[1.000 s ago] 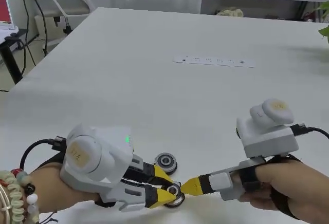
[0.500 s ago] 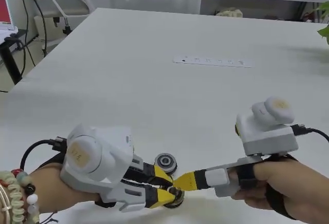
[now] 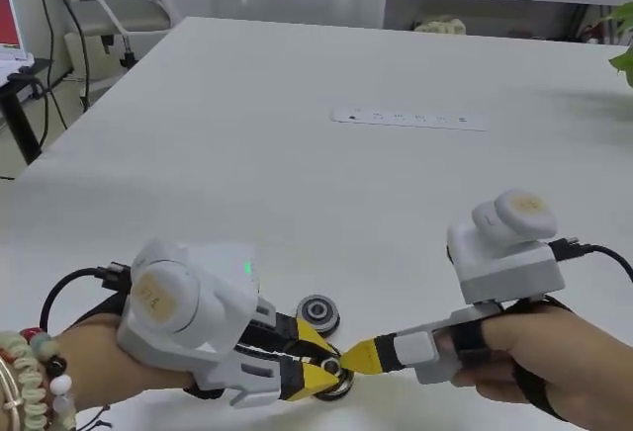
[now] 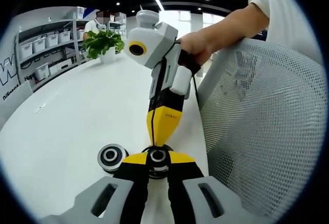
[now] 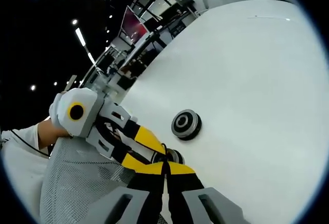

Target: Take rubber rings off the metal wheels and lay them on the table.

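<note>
- Right now the gripped wheel [image 4: 158, 157] lies flat on the table [image 3: 297, 154] near its front edge, a small metal disc with a bright hub and a dark band round its rim.
- Its axle points straight up, so the band has to come off upward or be peeled outward from the side.
- The left claw [image 3: 321, 357] is narrowed around this wheel, one yellow jaw on each side, pinning it in place.
- The right claw [image 3: 354, 357] comes in from the opposite side, roughly in line with the left. Its jaws are pressed together and their tips touch the wheel's rim.
- Whether an edge of the band is caught between those tips I cannot tell.
- The coming move looks like the right claw's job: it is the one at the rim, and would pull away from the left claw.
- A free wheel [image 3: 318, 310] sits just beyond, close by but apart, with its rubber ring [image 4: 101, 157] on.
- Farther back lies a white power strip [image 3: 410, 118].
</note>
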The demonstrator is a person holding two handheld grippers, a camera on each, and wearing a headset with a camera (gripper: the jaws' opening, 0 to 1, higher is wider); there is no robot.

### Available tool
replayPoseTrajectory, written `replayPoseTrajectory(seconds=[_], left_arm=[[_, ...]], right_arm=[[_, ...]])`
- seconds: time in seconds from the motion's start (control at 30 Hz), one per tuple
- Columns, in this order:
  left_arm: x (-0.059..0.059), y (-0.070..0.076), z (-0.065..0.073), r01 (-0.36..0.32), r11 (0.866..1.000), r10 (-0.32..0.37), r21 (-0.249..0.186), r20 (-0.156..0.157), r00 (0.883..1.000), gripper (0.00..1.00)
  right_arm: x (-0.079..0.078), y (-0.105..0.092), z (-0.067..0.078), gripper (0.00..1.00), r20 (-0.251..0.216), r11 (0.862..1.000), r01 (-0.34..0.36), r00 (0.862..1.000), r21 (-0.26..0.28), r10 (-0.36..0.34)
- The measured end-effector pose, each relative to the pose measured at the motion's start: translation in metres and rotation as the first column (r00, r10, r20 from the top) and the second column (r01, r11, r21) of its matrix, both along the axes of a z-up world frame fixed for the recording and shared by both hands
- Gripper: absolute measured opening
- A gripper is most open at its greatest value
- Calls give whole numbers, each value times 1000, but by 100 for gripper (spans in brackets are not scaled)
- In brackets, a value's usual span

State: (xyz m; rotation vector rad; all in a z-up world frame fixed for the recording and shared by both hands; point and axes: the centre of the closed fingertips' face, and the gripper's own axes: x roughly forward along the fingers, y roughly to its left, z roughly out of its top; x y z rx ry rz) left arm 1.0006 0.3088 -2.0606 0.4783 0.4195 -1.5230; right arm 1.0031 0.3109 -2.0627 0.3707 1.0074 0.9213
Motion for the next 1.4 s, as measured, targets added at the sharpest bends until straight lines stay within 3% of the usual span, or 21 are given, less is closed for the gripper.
replayPoseTrajectory(seconds=[0.2,0.23,0.43,0.53,0.6,0.63,0.7,0.87,1.0,1.1,1.4], left_arm=[[1,3,4,11,1000,-11,17,13,1000,13],[0,3,6,12,1000,-12,11,1,1000,15],[-6,4,13,34,999,-34,-5,-27,999,32],[-10,4,18,57,998,-57,-6,-17,998,39],[-9,3,24,57,998,-57,-22,-22,998,45],[-11,1,29,53,998,-56,-45,-49,997,49],[-11,1,35,53,997,-56,-56,-45,997,57],[-7,2,52,48,996,-52,-78,-49,997,65],[-3,5,60,41,996,-43,-73,-32,999,75],[2,6,72,29,996,-28,-84,12,1000,86],[7,27,102,-19,995,24,-100,54,998,93]], right_arm=[[2,-1,1,0,-2,1000,11,1000,10,-11],[3,-1,1,0,-2,1000,13,1000,11,-13],[6,-4,4,0,-2,999,32,999,19,-32],[6,-4,4,0,-5,999,39,999,23,-39],[7,-5,4,0,-3,999,38,999,20,-38],[7,-5,4,0,-2,999,38,999,18,-38],[8,-6,4,0,-3,999,43,999,19,-43],[11,-8,8,0,-1,998,58,998,33,-58],[11,-8,8,0,0,998,57,998,30,-57],[12,-8,9,0,3,998,56,998,30,-56],[18,-11,16,0,9,995,83,996,60,-84]])
